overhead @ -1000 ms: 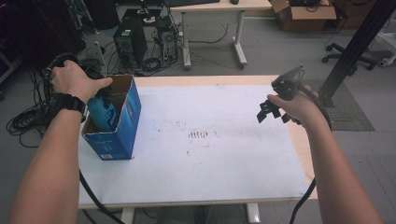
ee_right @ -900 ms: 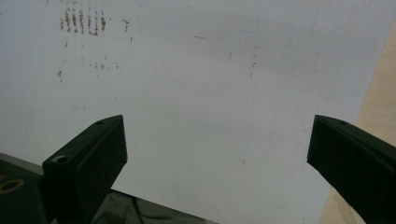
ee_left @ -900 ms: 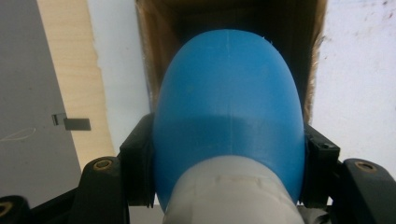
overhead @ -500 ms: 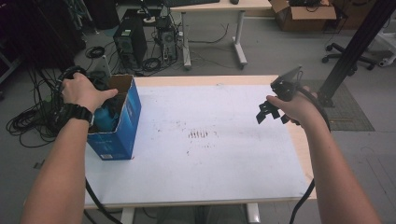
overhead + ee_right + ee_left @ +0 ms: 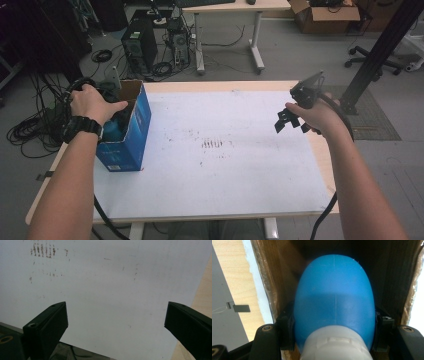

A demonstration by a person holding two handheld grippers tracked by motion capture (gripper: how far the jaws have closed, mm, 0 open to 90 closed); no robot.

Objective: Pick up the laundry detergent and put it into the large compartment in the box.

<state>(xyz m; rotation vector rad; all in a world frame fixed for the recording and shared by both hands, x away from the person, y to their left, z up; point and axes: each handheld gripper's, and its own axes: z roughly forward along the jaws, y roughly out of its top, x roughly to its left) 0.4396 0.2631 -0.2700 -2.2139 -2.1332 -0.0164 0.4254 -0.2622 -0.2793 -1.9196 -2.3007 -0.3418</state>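
Left hand [image 5: 92, 102] has drawn back over the box [image 5: 131, 131].
Left gripper [image 5: 332, 322] clamps a smooth blue bottle [image 5: 334, 300], white-capped; right gripper [image 5: 115, 322] gapes wide, empty.

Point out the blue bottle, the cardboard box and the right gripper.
blue bottle [image 5: 334, 297]: left gripper view, rounded body.
cardboard box [image 5: 125, 150]: high view, blue outer side.
right gripper [image 5: 116, 322]: right gripper view, midway between open jaws.

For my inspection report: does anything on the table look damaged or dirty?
Yes. The white table cover has a patch of brown marks near its middle, and the blue cardboard box has a rough, frayed rim.
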